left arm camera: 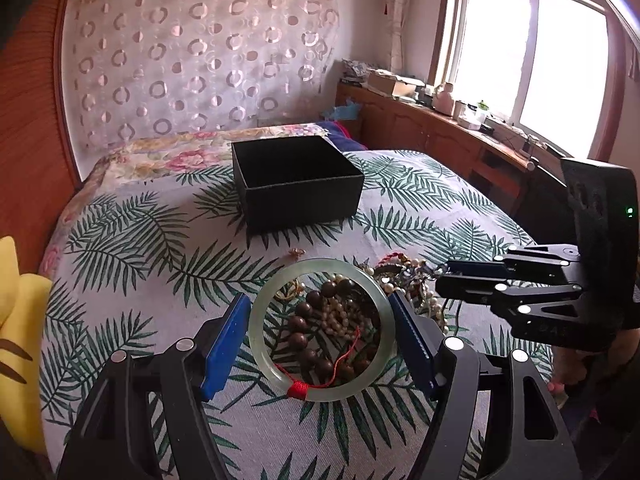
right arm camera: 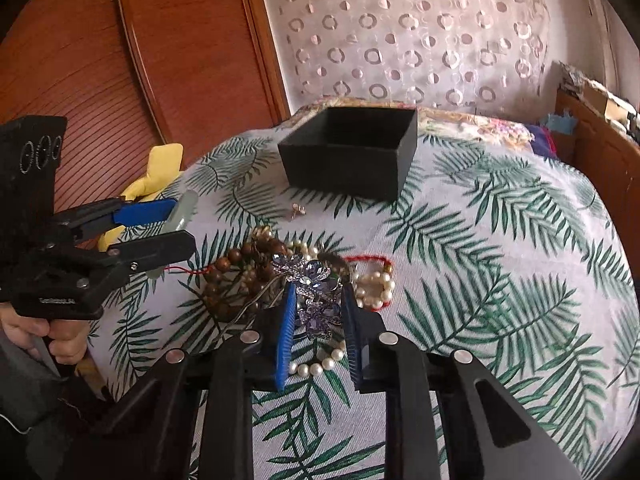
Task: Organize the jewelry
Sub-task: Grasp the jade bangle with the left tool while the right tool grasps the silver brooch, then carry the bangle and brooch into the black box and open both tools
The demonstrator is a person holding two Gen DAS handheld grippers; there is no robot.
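Note:
My left gripper (left arm camera: 320, 320) is shut on a pale green jade bangle (left arm camera: 264, 300) with a red thread knot, held above the jewelry pile (left arm camera: 340, 312) of brown wooden beads and pearls. My right gripper (right arm camera: 318, 312) is shut on a purple crystal flower piece (right arm camera: 316, 284) at the pile's near edge. An open black box (left arm camera: 296, 180) stands beyond the pile on the leaf-print bed; it also shows in the right wrist view (right arm camera: 352, 152). The left gripper (right arm camera: 176, 224) with the bangle shows at left in the right wrist view. The right gripper (left arm camera: 444, 280) shows at right in the left wrist view.
A small gold earring (right arm camera: 298, 210) lies between pile and box. A pearl bracelet with red thread (right arm camera: 374, 284) lies right of the pile. A yellow plush (left arm camera: 16, 320) sits at the bed's left edge. A wooden cabinet (left arm camera: 440, 128) with clutter runs under the window.

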